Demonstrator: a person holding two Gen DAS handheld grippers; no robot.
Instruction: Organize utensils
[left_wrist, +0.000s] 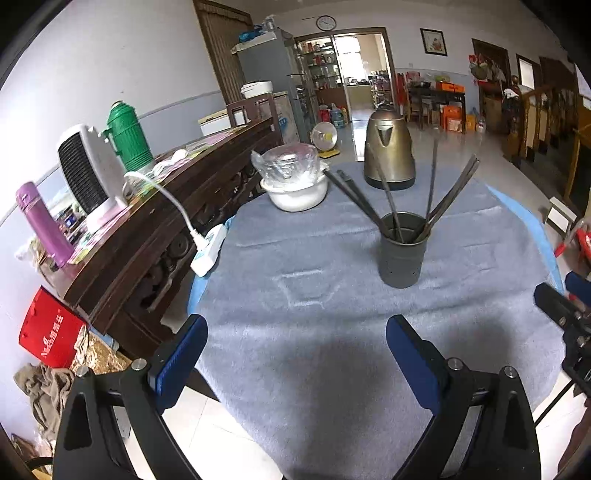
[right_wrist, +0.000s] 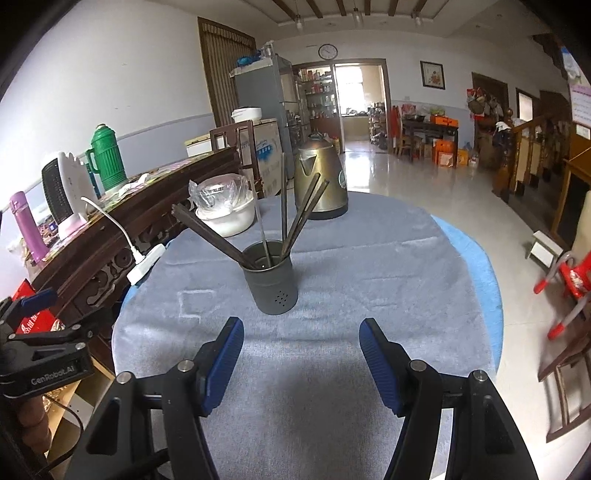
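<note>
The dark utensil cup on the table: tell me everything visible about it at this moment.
The utensil cup is a dark grey cylinder, metal by its look, with a cluster of small holes low on its side. It stands upright on the grey cloth near the table's middle, open mouth up. Several long dark chopsticks lean against its rim and fan outward. Both grippers are short of it, open and apart from it.
</note>
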